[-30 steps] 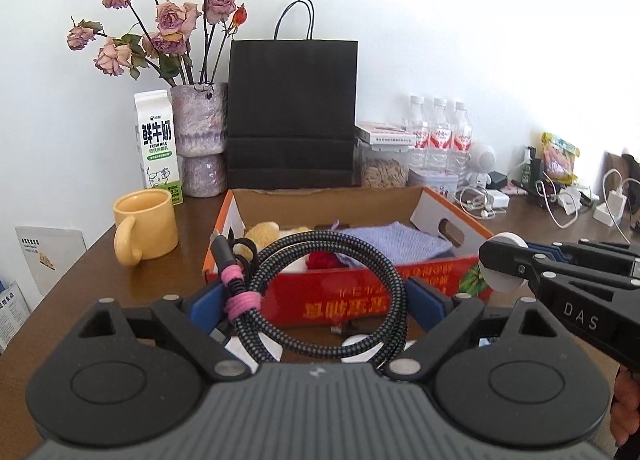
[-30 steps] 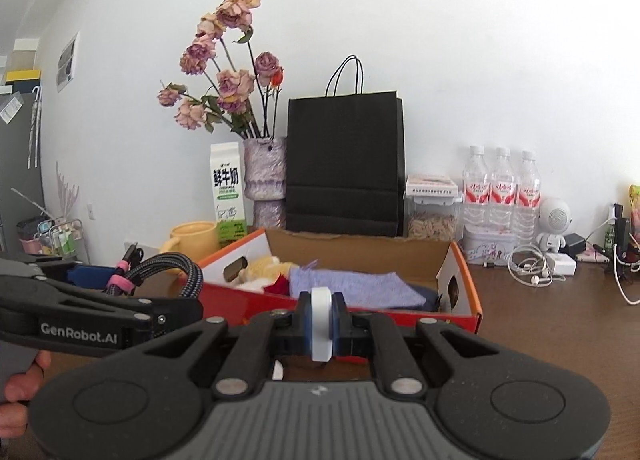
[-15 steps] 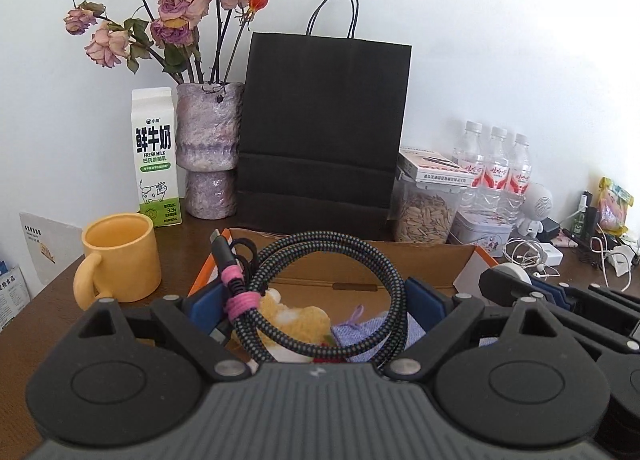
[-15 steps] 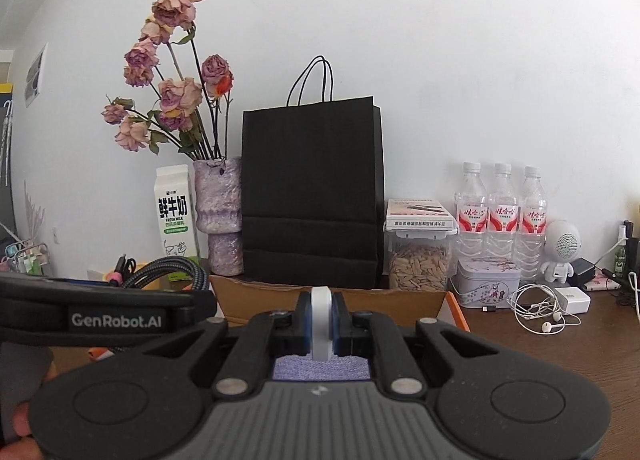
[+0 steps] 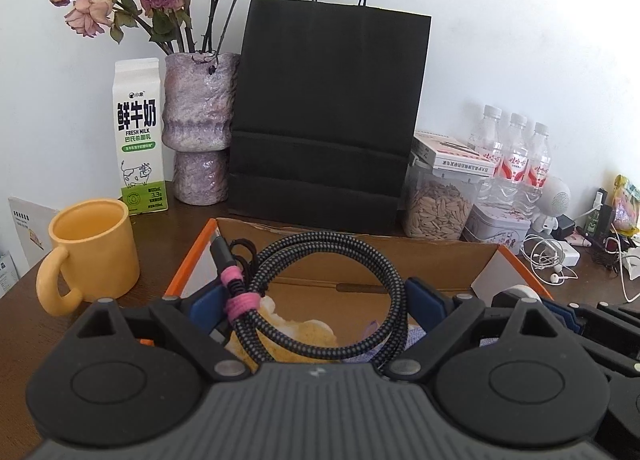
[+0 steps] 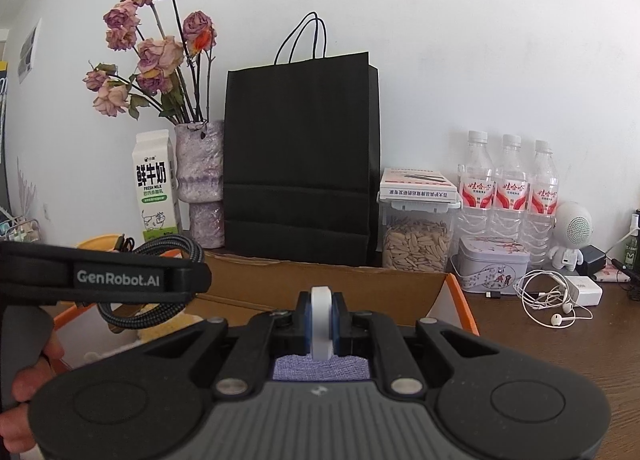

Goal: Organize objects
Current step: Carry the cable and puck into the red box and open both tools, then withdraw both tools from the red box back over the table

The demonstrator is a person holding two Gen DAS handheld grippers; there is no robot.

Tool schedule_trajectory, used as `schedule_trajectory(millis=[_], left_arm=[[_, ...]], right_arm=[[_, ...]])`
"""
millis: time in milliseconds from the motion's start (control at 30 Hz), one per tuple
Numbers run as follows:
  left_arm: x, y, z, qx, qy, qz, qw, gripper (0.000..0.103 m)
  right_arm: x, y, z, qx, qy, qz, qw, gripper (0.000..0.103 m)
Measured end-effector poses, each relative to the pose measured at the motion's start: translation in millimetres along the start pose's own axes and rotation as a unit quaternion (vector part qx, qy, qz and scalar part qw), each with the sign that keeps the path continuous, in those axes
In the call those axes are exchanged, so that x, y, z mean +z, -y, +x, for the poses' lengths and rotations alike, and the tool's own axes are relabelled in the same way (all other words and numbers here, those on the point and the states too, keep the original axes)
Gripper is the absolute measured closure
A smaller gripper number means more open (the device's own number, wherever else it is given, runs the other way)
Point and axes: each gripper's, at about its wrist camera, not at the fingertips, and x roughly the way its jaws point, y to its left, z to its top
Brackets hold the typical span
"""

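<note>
My left gripper point(image 5: 316, 300) is shut on a coiled black braided cable point(image 5: 320, 292) tied with a pink strap, held over the open orange cardboard box point(image 5: 360, 256). The cable also shows in the right wrist view point(image 6: 160, 256). My right gripper point(image 6: 322, 320) is shut on a white tape roll point(image 6: 321, 322), held over the same box point(image 6: 320, 284) above a purple cloth point(image 6: 320, 368). A yellow plush toy point(image 5: 308, 336) lies in the box under the cable. The right gripper with the roll point(image 5: 516, 292) sits just right of my left gripper.
A black paper bag point(image 5: 328, 116) stands behind the box. A yellow mug point(image 5: 92, 252), a milk carton point(image 5: 138, 136) and a vase of dried roses point(image 5: 198, 128) stand at the left. A seed jar point(image 6: 416, 236), a tin point(image 6: 494, 264), water bottles point(image 6: 508, 188) and earphones point(image 6: 548, 300) stand at the right.
Both grippers have moved forward and up over the box, closer to the black bag, each still holding its object.
</note>
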Motion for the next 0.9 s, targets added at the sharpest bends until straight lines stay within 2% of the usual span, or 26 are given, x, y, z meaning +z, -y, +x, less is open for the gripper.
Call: schedule_trajectory(millis=[33,67,100,133,167,267,567,667,900], left_arm=[[-1,0,0,-0.004,-0.002,-0.002,1.0,0.001],[-1,0,0,-0.007,0.002,-0.006,1.0,0.0],[-2,0,-2,-0.005,0.007,-0.006,0.9999,0.0],[-2,1,-2,-0.001,0.007,-0.003,1.0,0.0],[-1,1,-2,0.004,0.006,-0.001,1.0,0.0],[-2,-1,0,0.006,-0.001,-0.007,1.0,0.0],[-7,0,-5,0.009,0.002,-0.005,0.9999,0.0],[-10,-1,-16,0.001,0.026,-0.001,0.9997,0.0],[-27,-14,-55,0.016,0.078,-0.012,0.9967,0.0]], right_arm=[[-1,0,2,0.0,-0.006,-0.001,1.0,0.092],[-2,0,4,-0.001,-0.013,-0.002,1.0,0.085],[-3,1,6,-0.004,-0.023,-0.002,1.0,0.056],[-4,2,8,-0.009,-0.032,-0.001,0.999,0.016],[-6,2,10,-0.015,-0.036,-0.001,0.999,0.003],[-9,0,7,-0.028,-0.027,-0.007,0.999,0.0],[-7,4,1,-0.024,-0.023,0.012,0.999,0.0],[-8,4,-5,-0.025,-0.018,0.013,0.999,0.0],[-17,2,-36,-0.036,0.011,-0.004,0.999,0.0]])
